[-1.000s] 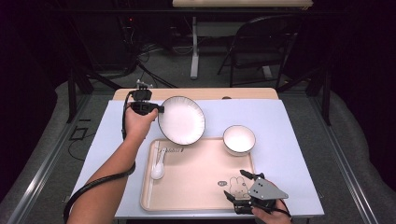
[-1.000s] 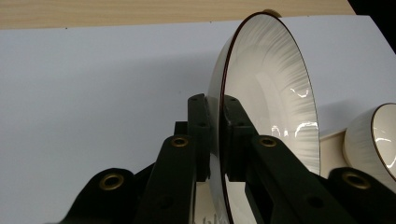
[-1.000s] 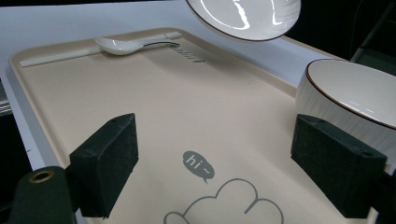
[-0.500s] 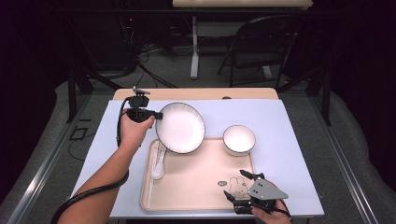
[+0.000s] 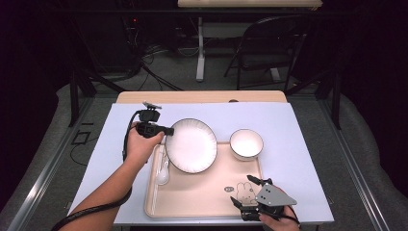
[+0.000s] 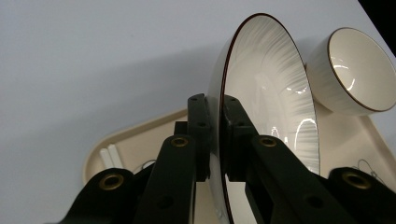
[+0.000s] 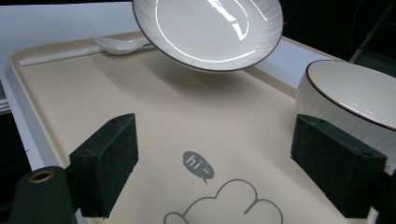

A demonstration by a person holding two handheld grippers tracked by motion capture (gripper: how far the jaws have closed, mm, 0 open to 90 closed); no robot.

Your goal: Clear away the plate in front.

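Note:
My left gripper is shut on the left rim of a white ribbed plate with a dark edge. The plate hangs tilted over the far left part of the beige tray. In the right gripper view the plate floats above the tray's far end. A white spoon lies on the tray's left side. At the tray's far right corner stands a white bowl. My right gripper rests open at the tray's near right edge, nothing between its pads.
The tray lies on a pale blue table cover, with a rabbit drawing printed near its front right. A strip of wooden tabletop shows at the far edge. Beyond it are a dark floor, cables and a chair.
The left hand has carried the plate to the right and toward the near side, from over the table cover to over the tray, a little lower. The right gripper has stayed put.

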